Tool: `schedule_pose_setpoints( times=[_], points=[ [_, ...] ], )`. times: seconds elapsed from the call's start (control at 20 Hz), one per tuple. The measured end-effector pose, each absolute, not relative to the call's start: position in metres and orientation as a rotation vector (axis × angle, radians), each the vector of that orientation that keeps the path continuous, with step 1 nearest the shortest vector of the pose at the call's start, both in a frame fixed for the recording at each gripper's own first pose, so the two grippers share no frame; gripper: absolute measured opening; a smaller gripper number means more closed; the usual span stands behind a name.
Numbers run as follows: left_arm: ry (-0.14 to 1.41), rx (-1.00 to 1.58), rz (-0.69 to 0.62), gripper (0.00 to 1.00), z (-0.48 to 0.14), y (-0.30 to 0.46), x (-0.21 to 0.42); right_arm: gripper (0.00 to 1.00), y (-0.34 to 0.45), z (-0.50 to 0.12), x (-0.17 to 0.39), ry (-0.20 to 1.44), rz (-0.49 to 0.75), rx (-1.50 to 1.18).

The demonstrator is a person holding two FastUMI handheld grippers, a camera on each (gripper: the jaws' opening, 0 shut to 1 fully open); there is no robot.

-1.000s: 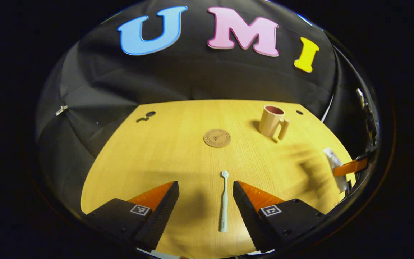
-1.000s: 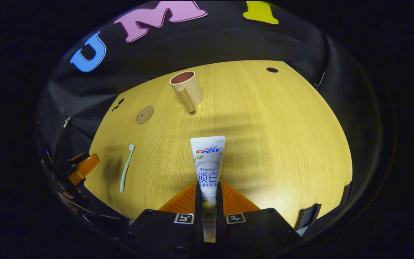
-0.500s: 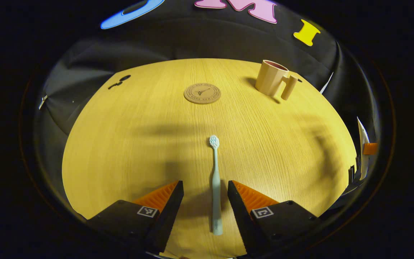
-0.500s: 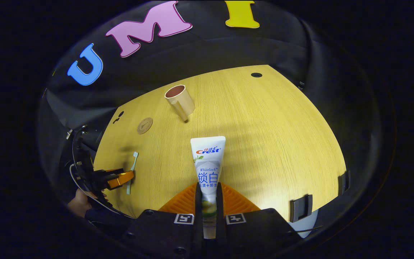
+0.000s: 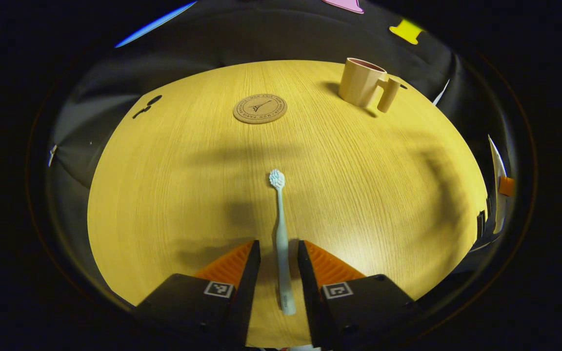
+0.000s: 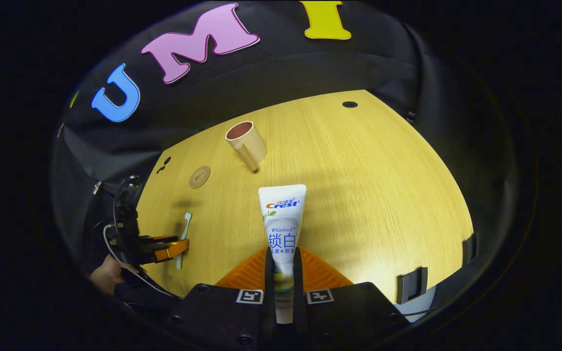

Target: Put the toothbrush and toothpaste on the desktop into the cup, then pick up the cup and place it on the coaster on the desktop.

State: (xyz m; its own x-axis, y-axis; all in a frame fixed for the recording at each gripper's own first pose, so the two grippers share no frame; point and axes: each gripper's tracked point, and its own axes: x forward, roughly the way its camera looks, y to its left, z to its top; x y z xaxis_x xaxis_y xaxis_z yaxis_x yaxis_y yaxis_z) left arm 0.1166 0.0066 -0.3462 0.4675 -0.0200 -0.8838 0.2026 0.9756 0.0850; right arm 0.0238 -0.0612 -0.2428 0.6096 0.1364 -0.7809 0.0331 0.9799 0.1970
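The big wooden table [image 5: 173, 195] is out past both sets of fingers. Far ahead of the left gripper [image 5: 279, 253] stands the cup [image 5: 357, 82], up and to the right of its fingers, with nothing in it that I can see. The round coaster [image 5: 260, 108] lies flat, far ahead and just a bit left of the fingers, well apart from the cup.

The right gripper [image 6: 281, 265] has its two fingers pressed tight on the toothpaste [image 6: 282, 219]. The tube sticks out straight ahead of the fingers, off the table, aimed toward the cup.

The toothbrush [image 5: 281, 239] lies on the table with its handle between the left gripper's fingers and its bristles pointing away. Those fingers are partly spread, close on each side, but I see a small gap, so they are not pinching it yet.

I think the job has just begun. One thing is held, one is about to be grabbed. Both must go into the cup, and then the cup goes onto the coaster.
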Motion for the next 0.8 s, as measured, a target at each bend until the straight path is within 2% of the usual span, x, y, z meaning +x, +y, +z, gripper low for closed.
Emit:
schedule_pose_setpoints(
  times=[0.05, 0.15, 0.2, 0.45, 0.8],
  points=[
    [1.079, 0.193, -0.142, 0.4, -0.344, 0.004, 0.118, 0.17, -0.06, -0.242, 0.027, 0.912, 0.07, 0.192],
    [1.089, 0.194, -0.142, 0.21, -0.346, 0.002, 0.119, 0.17, -0.057, -0.238, 0.034, 0.906, 0.092, 0.174],
    [1.097, 0.195, -0.139, 0.17, -0.346, 0.002, 0.118, 0.17, -0.055, -0.237, 0.037, 0.904, 0.105, 0.166],
    [1.093, 0.162, -0.127, 0.07, -0.344, 0.0, 0.12, 0.17, -0.046, -0.231, 0.061, 0.888, 0.166, 0.136],
    [1.056, 0.093, -0.106, 0.07, -0.339, -0.011, 0.113, 0.17, -0.04, -0.207, 0.115, 0.81, 0.234, 0.077]
  ],
)
